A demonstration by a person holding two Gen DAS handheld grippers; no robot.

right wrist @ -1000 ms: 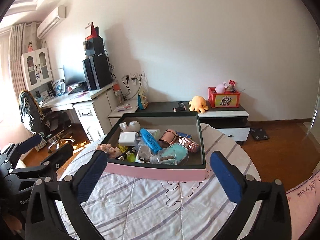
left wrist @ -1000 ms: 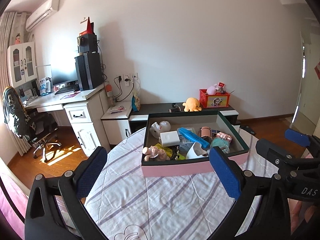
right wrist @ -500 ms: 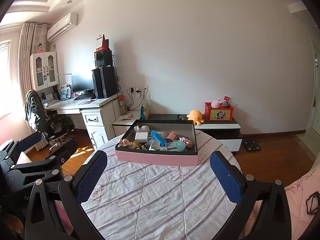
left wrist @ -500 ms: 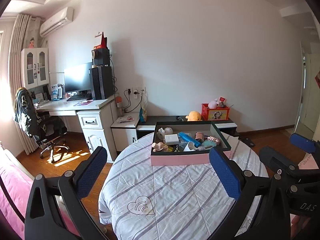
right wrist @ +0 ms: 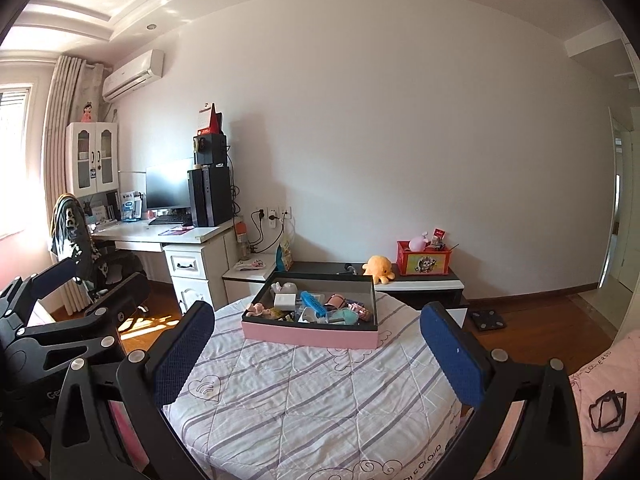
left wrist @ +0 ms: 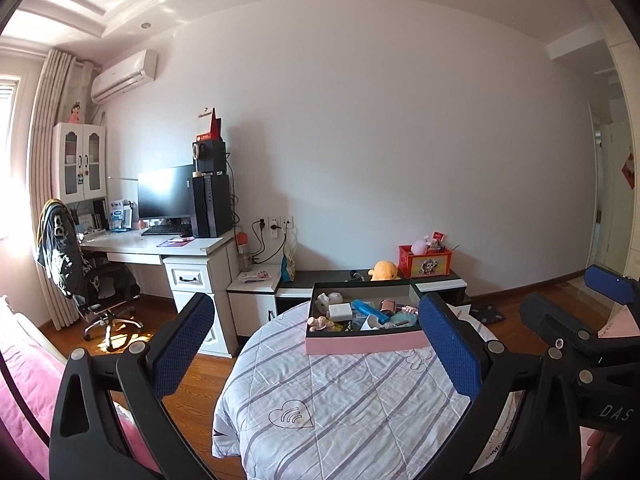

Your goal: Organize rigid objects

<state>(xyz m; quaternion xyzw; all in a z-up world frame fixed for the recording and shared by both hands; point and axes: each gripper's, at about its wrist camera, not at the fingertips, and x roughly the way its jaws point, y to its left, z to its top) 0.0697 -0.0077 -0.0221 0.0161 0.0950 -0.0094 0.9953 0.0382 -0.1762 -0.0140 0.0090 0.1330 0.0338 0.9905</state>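
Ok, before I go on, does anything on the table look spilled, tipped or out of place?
Nothing has spilled. The pink box sits flat on the table, skewed a little to its edge, and everything stays inside, heaped loosely: a blue bar lies slanted over the rest. Both tools, left and right, are open, empty and well short of it.

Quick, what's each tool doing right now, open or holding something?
Left tool: open, holding nothing.
Right tool: open, holding nothing.
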